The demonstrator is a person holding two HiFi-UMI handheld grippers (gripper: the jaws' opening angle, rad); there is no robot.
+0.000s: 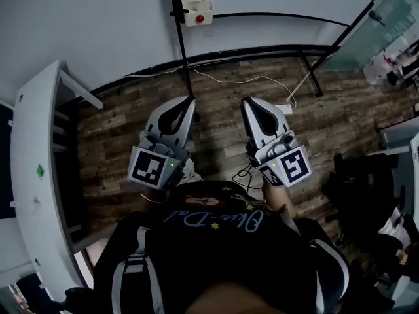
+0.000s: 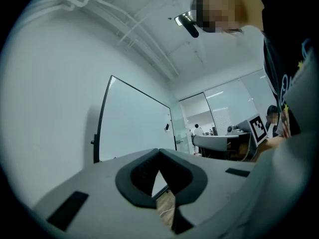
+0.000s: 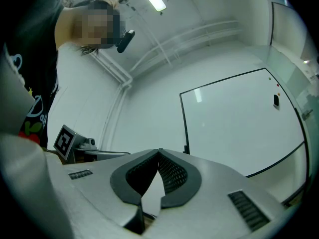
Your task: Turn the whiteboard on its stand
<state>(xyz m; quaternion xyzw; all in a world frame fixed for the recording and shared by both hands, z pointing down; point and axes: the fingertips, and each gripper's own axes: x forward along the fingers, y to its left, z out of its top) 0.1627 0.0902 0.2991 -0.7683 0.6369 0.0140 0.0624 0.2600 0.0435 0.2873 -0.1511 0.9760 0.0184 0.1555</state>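
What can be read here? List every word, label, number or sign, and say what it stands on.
"Blue": script on the shirt, seen upside down; it seems to read so, and the rest is unclear.
Square markers on the gripper cubes: patterns only, no letters.
Green sticker: too small to read.
Red button box: no legible print.
Whiteboard: blank.

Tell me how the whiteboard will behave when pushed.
The whiteboard is a large, thin framed panel: probably stiff and fairly light. Its side pivot suggests a push will swing it. The stand has long floor bars, so tipping seems unlikely.
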